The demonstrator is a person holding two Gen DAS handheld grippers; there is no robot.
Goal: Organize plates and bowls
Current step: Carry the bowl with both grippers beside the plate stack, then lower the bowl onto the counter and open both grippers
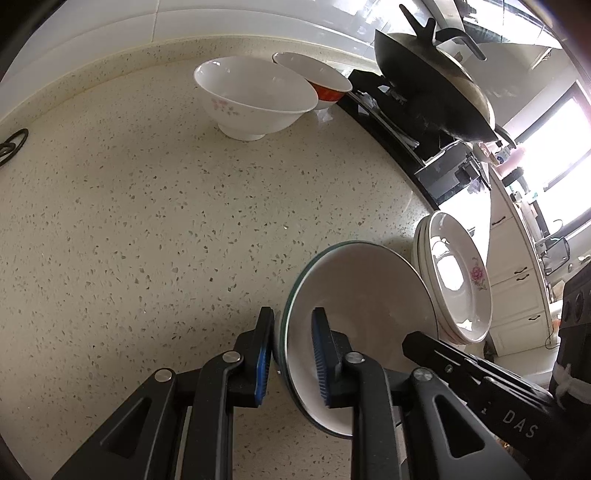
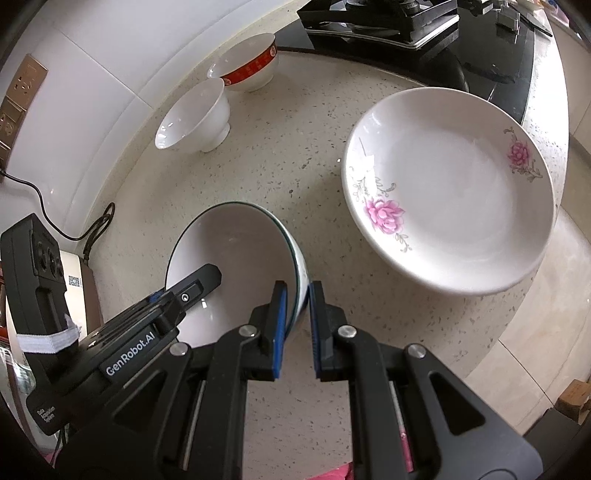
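Observation:
A green-rimmed white bowl (image 1: pixel 365 295) (image 2: pixel 236 251) is held by both grippers at opposite sides of its rim. My left gripper (image 1: pixel 293 332) is shut on its rim, one finger inside and one outside. My right gripper (image 2: pixel 297 306) is shut on the other side of the rim the same way. A stack of floral white plates (image 1: pixel 458 280) (image 2: pixel 450 192) lies just right of the bowl. A white floral bowl (image 1: pixel 255 96) (image 2: pixel 195 118) and a red-banded bowl (image 1: pixel 321 79) (image 2: pixel 251 64) stand at the back by the wall.
The speckled counter (image 1: pixel 129 221) (image 2: pixel 295 140) ends at a rounded front edge on the right. A black stove (image 2: pixel 406 33) with a wok (image 1: pixel 432 81) borders the back right. A cable (image 2: pixel 96 229) and wall sockets (image 2: pixel 18 96) are at the left.

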